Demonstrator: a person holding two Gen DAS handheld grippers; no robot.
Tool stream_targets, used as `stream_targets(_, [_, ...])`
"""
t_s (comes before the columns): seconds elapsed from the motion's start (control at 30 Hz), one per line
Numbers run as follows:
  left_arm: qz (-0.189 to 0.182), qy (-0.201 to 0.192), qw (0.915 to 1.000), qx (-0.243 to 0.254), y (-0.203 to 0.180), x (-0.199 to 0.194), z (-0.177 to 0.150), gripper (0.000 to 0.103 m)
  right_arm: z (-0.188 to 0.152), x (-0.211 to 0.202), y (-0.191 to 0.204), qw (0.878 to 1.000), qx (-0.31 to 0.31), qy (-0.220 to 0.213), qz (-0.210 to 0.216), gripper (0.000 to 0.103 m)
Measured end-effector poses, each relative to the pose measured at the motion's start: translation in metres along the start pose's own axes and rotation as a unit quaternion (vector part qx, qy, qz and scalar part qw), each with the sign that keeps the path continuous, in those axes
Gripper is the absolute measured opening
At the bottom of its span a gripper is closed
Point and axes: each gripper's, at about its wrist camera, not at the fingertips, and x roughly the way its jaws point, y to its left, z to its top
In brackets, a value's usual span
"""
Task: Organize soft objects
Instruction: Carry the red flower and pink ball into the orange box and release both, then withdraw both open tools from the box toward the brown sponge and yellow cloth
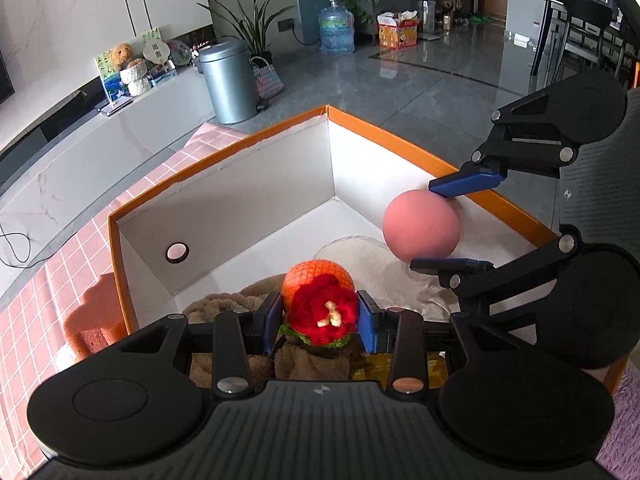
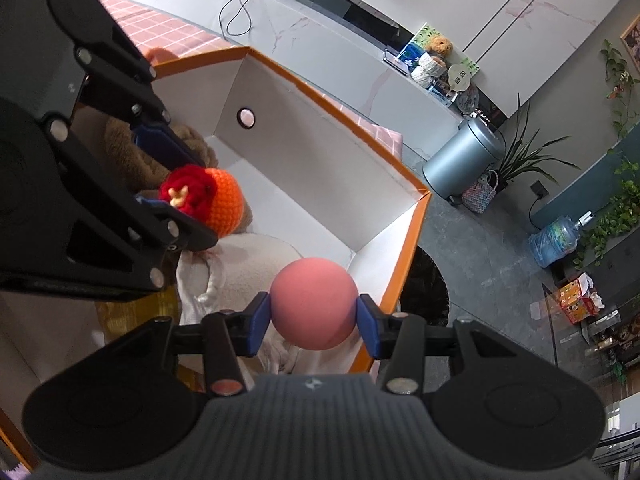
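Observation:
My left gripper (image 1: 319,316) is shut on a crocheted orange fruit with a red flower (image 1: 320,300) and holds it inside the orange-rimmed white box (image 1: 256,184), above a brown towel (image 1: 224,306). My right gripper (image 2: 314,316) is shut on a pink foam ball (image 2: 314,304) and holds it over a white cloth (image 2: 248,268) near the box's right wall. The ball (image 1: 422,226) and right gripper (image 1: 452,224) show in the left wrist view. The crocheted fruit (image 2: 212,200) and left gripper (image 2: 168,168) show in the right wrist view.
The box stands on a pink checked tablecloth (image 1: 52,280). An orange sponge (image 1: 94,328) lies outside the box's left wall. A grey bin (image 1: 228,80) and a water jug (image 1: 336,30) stand on the floor beyond.

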Motion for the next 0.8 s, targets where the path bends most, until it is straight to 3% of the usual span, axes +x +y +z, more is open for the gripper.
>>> stream_targets(0.1, [0.002, 0.011, 0.9999, -0.003, 0.000, 0.003, 0.000, 0.045, 0.002, 0.004, 0.001, 1.000, -0.005, 0.002, 0.000, 0.047])
stream_targets(0.23, [0.007, 0.005, 0.9999, -0.011, 0.003, 0.001, -0.004, 0.054, 0.001, 0.003, 0.001, 1.000, -0.006, -0.001, 0.000, 0.048])
stream_targets(0.33, [0.003, -0.006, 0.9998, -0.020, 0.004, -0.003, -0.005, 0.064, 0.000, 0.000, 0.003, 1.000, -0.004, -0.009, -0.002, 0.053])
stream_targets(0.43, [0.006, -0.013, 0.9997, -0.020, 0.005, -0.009, -0.005, 0.067, 0.000, -0.006, 0.004, 1.000, -0.004, -0.016, -0.002, 0.062])
stream_targets(0.53, [0.012, -0.034, 0.9992, -0.017, 0.003, -0.019, -0.005, 0.074, 0.000, -0.013, 0.007, 1.000, -0.008, -0.025, -0.014, 0.076])
stream_targets(0.8, [0.009, -0.079, 0.9958, -0.045, 0.005, -0.049, -0.004, 0.074, -0.002, -0.034, 0.010, 0.998, -0.010, -0.037, -0.048, 0.085])
